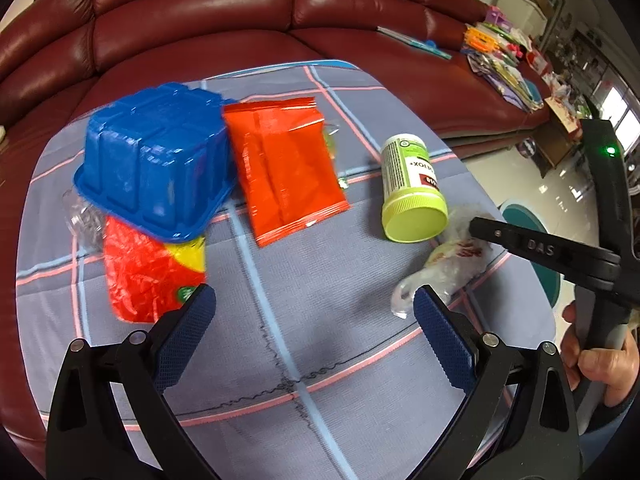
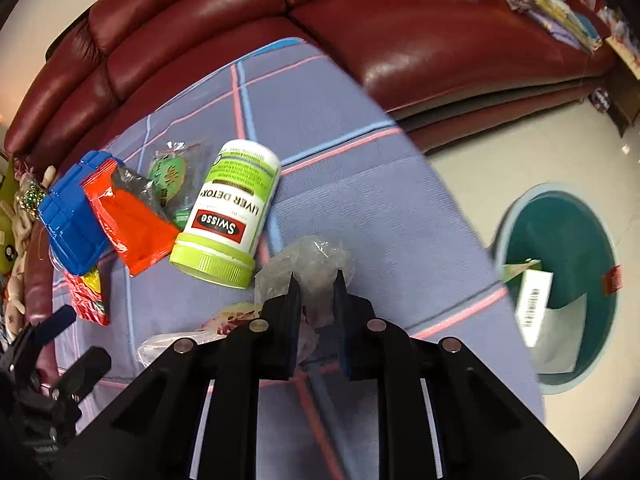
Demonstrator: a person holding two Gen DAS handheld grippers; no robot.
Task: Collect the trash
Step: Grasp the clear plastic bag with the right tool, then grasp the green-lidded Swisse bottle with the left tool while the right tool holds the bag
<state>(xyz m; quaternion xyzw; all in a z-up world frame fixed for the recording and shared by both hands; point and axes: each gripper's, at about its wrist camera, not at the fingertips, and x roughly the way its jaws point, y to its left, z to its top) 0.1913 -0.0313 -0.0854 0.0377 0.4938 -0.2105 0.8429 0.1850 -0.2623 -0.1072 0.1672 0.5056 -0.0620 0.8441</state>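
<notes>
Trash lies on a blue checked tablecloth (image 1: 280, 288). My right gripper (image 2: 316, 280) is shut on a crumpled clear plastic wrapper (image 2: 316, 258), which also shows in the left wrist view (image 1: 444, 264) with the right gripper's finger (image 1: 520, 242) on it. A green-capped Swisse bottle (image 2: 232, 208) lies on its side just left of the wrapper. An orange packet (image 1: 284, 168), an upturned blue plastic tub (image 1: 156, 160) and a red-yellow wrapper (image 1: 148, 276) lie further left. My left gripper (image 1: 314, 304) is open and empty above the cloth.
A teal bin (image 2: 560, 292) with paper inside stands on the floor right of the table. A dark red leather sofa (image 1: 240, 16) curves behind the table, with books and clutter (image 1: 504, 60) at its far right end.
</notes>
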